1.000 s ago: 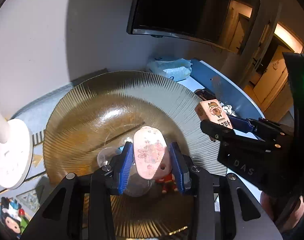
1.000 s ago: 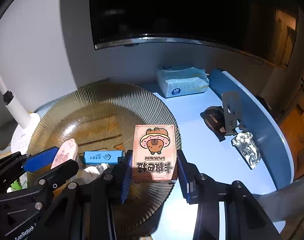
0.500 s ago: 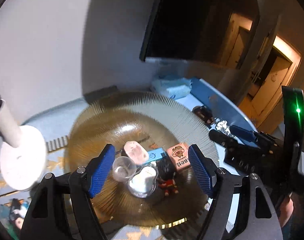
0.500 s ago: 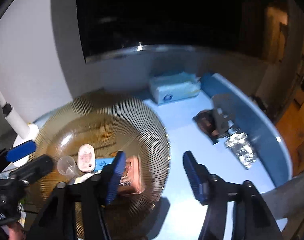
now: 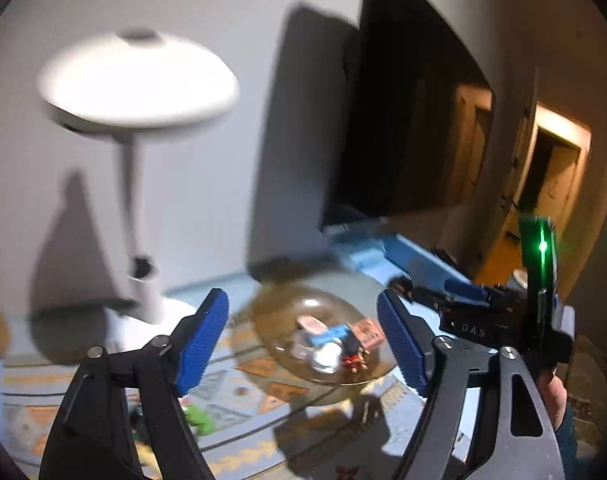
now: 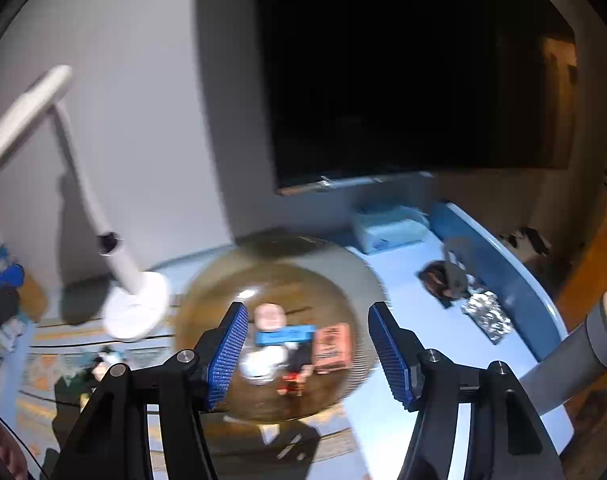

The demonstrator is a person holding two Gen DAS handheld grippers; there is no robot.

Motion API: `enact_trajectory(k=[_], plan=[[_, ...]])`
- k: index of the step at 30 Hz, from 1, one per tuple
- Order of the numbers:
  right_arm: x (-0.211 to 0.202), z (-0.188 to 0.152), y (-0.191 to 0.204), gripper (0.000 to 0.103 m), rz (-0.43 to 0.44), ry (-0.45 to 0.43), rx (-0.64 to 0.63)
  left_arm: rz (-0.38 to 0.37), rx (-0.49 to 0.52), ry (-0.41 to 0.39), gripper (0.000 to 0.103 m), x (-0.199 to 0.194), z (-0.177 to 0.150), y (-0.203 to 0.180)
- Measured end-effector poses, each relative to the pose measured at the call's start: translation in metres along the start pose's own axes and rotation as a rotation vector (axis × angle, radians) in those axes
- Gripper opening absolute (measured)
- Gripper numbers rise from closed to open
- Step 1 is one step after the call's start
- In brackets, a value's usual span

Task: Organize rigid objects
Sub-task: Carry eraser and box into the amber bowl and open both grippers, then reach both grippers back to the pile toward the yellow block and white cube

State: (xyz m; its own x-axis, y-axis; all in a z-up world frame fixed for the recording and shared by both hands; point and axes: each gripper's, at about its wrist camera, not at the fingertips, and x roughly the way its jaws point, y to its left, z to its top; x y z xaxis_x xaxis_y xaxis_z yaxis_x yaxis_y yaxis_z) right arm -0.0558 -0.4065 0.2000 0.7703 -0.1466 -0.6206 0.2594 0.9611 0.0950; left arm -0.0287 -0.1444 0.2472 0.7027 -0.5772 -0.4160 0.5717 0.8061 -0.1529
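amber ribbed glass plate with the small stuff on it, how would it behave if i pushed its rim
The amber ribbed glass plate looks rigid, so it would probably slide whole rather than flex. Being glass, likely fragile and fairly heavy. Its loose load, like the pink card box, might shift.

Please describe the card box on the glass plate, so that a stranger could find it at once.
Find the ribbed amber glass plate on the blue table. Small things lie clustered on it; the card box is at the cluster's right edge. It alone is a flat, pinkish-orange rectangle.
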Motion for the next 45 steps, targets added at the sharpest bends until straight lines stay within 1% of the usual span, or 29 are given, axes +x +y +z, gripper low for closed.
enact_trajectory(k=[1,2,4,6,7,8,10,11,12,13,14,16,17,18,21,23,25,26,29,32,34,36,38,42,44,45], plan=[[-0.008,0.001,0.009,0.061,0.025,-0.009,-0.008,0.02,-0.006,-0.035,0.083,-0.021,0.002,0.007],[-0.017,0.001,0.02,0.061,0.049,-0.022,-0.02,0.04,-0.009,-0.061,0.084,-0.036,0.003,0.012],[-0.028,0.0,0.039,0.062,0.071,-0.041,-0.05,0.096,-0.017,-0.112,0.084,-0.072,0.005,0.025],[-0.039,-0.002,0.065,0.063,0.104,-0.053,-0.091,0.135,-0.037,-0.146,0.085,-0.102,0.004,0.039],[-0.041,-0.003,0.074,0.063,0.119,-0.053,-0.103,0.152,-0.045,-0.154,0.088,-0.111,0.003,0.045],[-0.045,-0.005,0.087,0.063,0.146,-0.051,-0.121,0.185,-0.061,-0.16,0.089,-0.123,0.0,0.053],[-0.049,-0.011,0.106,0.065,0.192,-0.043,-0.142,0.231,-0.087,-0.164,0.093,-0.134,-0.01,0.066],[-0.05,-0.015,0.118,0.07,0.221,-0.038,-0.157,0.251,-0.099,-0.157,0.094,-0.137,-0.016,0.072],[-0.049,-0.019,0.126,0.079,0.236,-0.036,-0.168,0.282,-0.119,-0.136,0.094,-0.135,-0.027,0.083],[-0.047,-0.025,0.136,0.087,0.25,-0.034,-0.181,0.301,-0.13,-0.111,0.094,-0.13,-0.035,0.09],[-0.042,-0.032,0.143,0.088,0.263,-0.03,-0.191,0.318,-0.145,-0.085,0.094,-0.125,-0.047,0.097],[-0.026,-0.051,0.159,0.088,0.309,0.001,-0.205,0.344,-0.196,-0.013,0.094,-0.105,-0.076,0.118],[-0.015,-0.062,0.166,0.088,0.335,0.032,-0.205,0.353,-0.22,0.023,0.094,-0.095,-0.089,0.127],[-0.006,-0.071,0.17,0.088,0.352,0.063,-0.204,0.365,-0.251,0.072,0.094,-0.081,-0.11,0.137],[0.031,-0.101,0.182,0.088,0.4,0.17,-0.207,0.387,-0.271,0.15,0.094,-0.053,-0.148,0.148],[0.049,-0.116,0.188,0.083,0.403,0.225,-0.222,0.407,-0.265,0.236,0.094,-0.028,-0.175,0.149],[0.064,-0.127,0.197,0.068,0.409,0.271,-0.254,0.403,-0.267,0.295,0.094,-0.015,-0.195,0.149],[0.07,-0.13,0.2,0.066,0.423,0.289,-0.265,0.393,-0.272,0.329,0.094,-0.004,-0.204,0.148],[0.083,-0.133,0.205,0.065,0.464,0.31,-0.276,0.375,-0.267,0.371,0.094,0.015,-0.212,0.145],[0.094,-0.133,0.212,0.059,0.515,0.334,-0.282,0.372,-0.25,0.407,0.094,0.031,-0.215,0.139],[0.102,-0.133,0.218,0.053,0.531,0.354,-0.285,0.381,-0.228,0.424,0.094,0.037,-0.214,0.133],[0.112,-0.136,0.225,0.051,0.55,0.383,-0.294,0.389,-0.208,0.435,0.094,0.045,-0.214,0.129],[0.115,-0.138,0.232,0.051,0.551,0.39,-0.311,0.393,-0.206,0.441,0.094,0.051,-0.214,0.129],[0.125,-0.14,0.245,0.051,0.519,0.386,-0.354,0.426,-0.213,0.468,0.093,0.06,-0.215,0.133],[0.13,-0.14,0.249,0.051,0.497,0.377,-0.37,0.419,-0.218,0.461,0.089,0.059,-0.215,0.135],[0.133,-0.14,0.251,0.051,0.477,0.37,-0.382,0.42,-0.216,0.46,0.084,0.057,-0.215,0.136]])
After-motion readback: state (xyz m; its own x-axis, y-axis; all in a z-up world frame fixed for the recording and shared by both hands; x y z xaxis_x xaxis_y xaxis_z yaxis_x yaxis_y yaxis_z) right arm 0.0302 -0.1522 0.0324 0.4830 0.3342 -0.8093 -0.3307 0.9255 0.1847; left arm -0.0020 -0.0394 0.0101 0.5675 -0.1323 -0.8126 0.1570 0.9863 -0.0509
